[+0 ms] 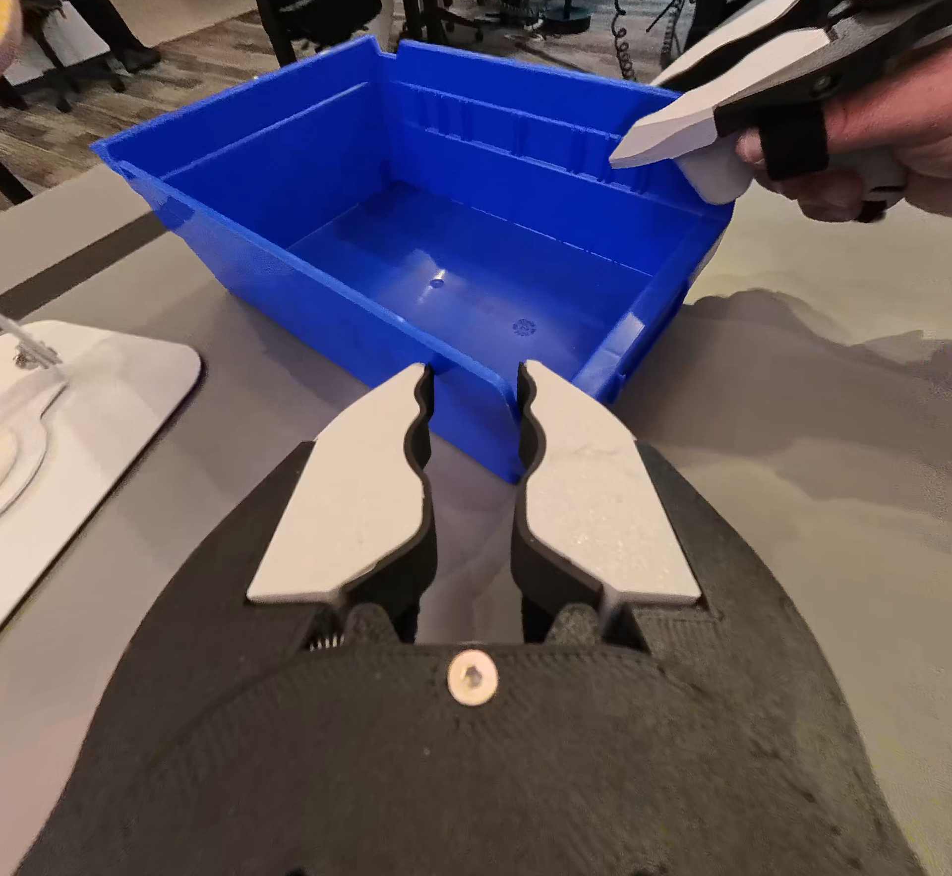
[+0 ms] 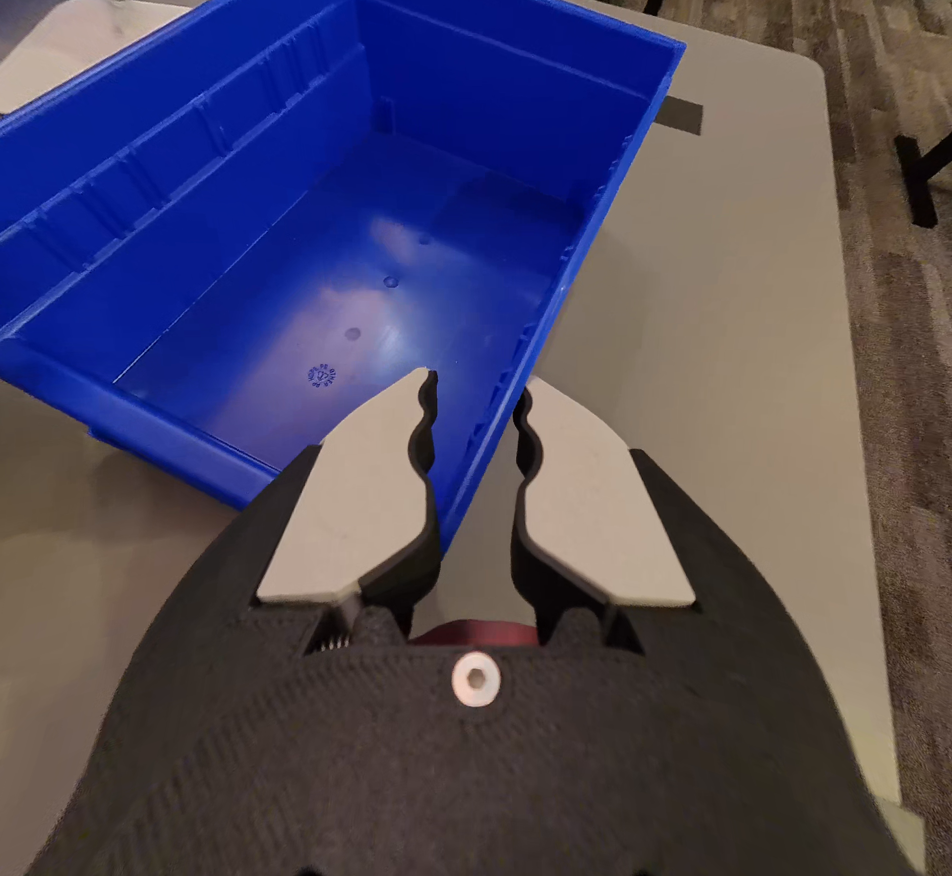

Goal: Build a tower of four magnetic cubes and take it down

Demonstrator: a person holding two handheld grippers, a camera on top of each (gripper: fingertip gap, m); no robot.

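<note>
Left wrist view: blue bin (image 1: 319,212) on grey worktop (image 1: 772,387), nothing inside. No cubes anywhere in either view. Left gripper (image 1: 475,372) and right gripper (image 2: 476,382): jaws parted, holding nothing. Stage of task impossible to judge.

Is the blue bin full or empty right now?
Empty. Both wrist views show the blue bin's bare floor from wall to wall, with only moulded marks and glare on it. No cubes lie inside.
</note>
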